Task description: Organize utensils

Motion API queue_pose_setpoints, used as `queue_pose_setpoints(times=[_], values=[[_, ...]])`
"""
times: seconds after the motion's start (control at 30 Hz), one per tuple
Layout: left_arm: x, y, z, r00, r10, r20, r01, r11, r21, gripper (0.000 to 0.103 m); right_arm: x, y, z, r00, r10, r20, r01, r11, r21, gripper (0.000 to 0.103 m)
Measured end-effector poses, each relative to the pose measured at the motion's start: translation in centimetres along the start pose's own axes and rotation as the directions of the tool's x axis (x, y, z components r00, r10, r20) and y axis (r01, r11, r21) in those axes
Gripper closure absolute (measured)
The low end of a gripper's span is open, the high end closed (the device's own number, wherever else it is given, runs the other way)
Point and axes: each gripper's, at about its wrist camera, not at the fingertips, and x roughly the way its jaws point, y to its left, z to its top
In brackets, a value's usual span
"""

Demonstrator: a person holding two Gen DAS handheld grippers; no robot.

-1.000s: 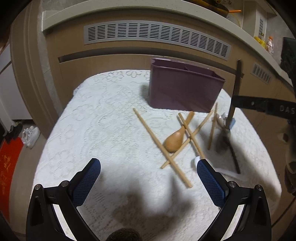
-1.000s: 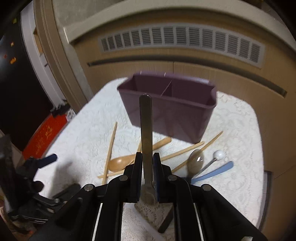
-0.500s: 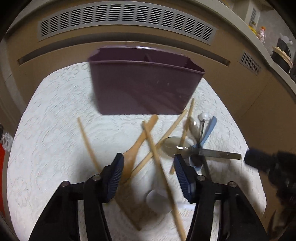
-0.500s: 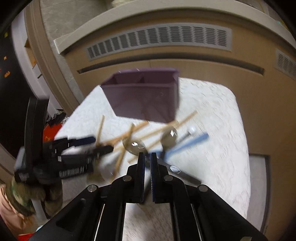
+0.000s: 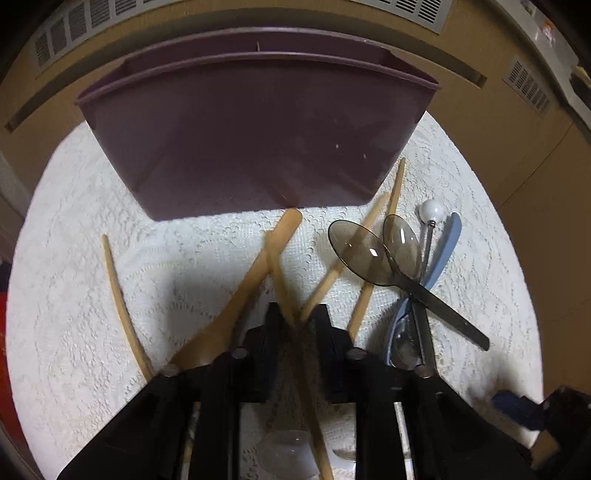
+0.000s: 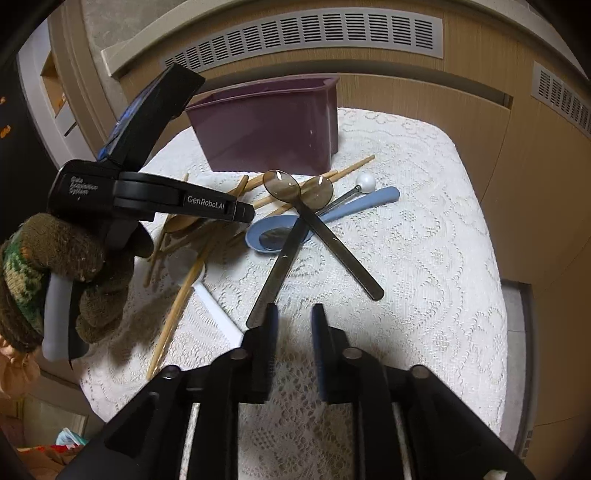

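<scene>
A purple two-part utensil bin (image 5: 255,136) stands at the back of the lace cloth; it also shows in the right wrist view (image 6: 273,125). My left gripper (image 5: 295,323) is low over the pile, its jaws closed around a wooden chopstick (image 5: 280,273). A wooden spoon (image 5: 243,291), more chopsticks (image 5: 122,299), two smoky plastic spoons (image 5: 369,254) (image 6: 321,225), a blue spoon (image 6: 280,230) and a white-knobbed stick (image 6: 364,182) lie before the bin. My right gripper (image 6: 293,325) is slightly open and empty, near a smoky spoon's handle (image 6: 273,280). The left gripper's body (image 6: 155,195) shows there too.
The lace-covered table (image 6: 424,258) ends at a rounded edge on the right. A wooden cabinet with vent grilles (image 6: 303,33) stands behind. A gloved hand (image 6: 55,280) holds the left gripper at the table's left side.
My left gripper moved down and forward into the pile and closed on a chopstick. My right gripper let go of the smoky spoon, which now lies on the cloth, and pulled back, slightly open.
</scene>
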Motion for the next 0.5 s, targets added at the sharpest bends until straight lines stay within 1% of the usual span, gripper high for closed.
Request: queue_pose_setpoints(times=[0.1, 0.13, 0.17, 0.2, 0.23, 0.3, 0.37, 0.43, 0.5], values=[[-1.1, 0.4, -1.0, 0.999, -0.022, 0.043, 0.021, 1.000, 0.004, 0.087, 0.0, -0.2, 0.8, 1.000, 0.013, 0.019, -0.013, 1.000, 0.016, 0.073], [-2.1, 0.8, -1.7, 0.997, -0.039, 0.070, 0.039, 0.999, -0.003, 0.088, 0.0, -0.2, 1.1, 0.999, 0.022, 0.026, -0.023, 1.000, 0.012, 0.069], [-2.9, 1.1, -2.3, 0.995, -0.047, 0.090, 0.048, 0.999, -0.010, 0.089, 0.0, -0.2, 1.7, 0.999, 0.031, 0.030, -0.031, 1.000, 0.004, 0.066], [-3.8, 1.5, -3.1, 0.993, -0.051, 0.111, 0.054, 0.998, -0.020, 0.091, 0.1, -0.2, 2.1, 0.999, 0.034, 0.033, -0.034, 0.999, -0.005, 0.060], [-4.5, 2.1, -3.6, 0.991, -0.053, 0.126, 0.057, 0.998, -0.032, 0.092, 0.4, -0.1, 2.9, 0.999, 0.037, 0.035, -0.036, 0.999, -0.027, 0.056], [-6.4, 3.0, -4.7, 0.983, -0.056, 0.175, 0.068, 0.996, -0.064, 0.092, 1.3, 0.2, 4.2, 0.999, 0.028, 0.033, -0.026, 0.998, -0.064, 0.056], [-8.6, 4.6, -5.7, 0.969, -0.070, 0.236, 0.098, 0.989, -0.109, 0.092, 2.6, 0.5, 5.6, 0.999, 0.027, 0.019, -0.025, 0.995, -0.100, 0.056], [-9.9, 6.0, -6.4, 0.961, -0.087, 0.264, 0.129, 0.981, -0.143, 0.092, 3.8, 1.0, 6.6, 1.000, 0.027, 0.011, -0.025, 0.989, -0.143, 0.056], [-11.0, 7.3, -6.6, 0.953, -0.083, 0.290, 0.136, 0.977, -0.165, 0.094, 5.0, 1.8, 7.5, 0.999, 0.037, -0.012, -0.038, 0.980, -0.197, 0.056]])
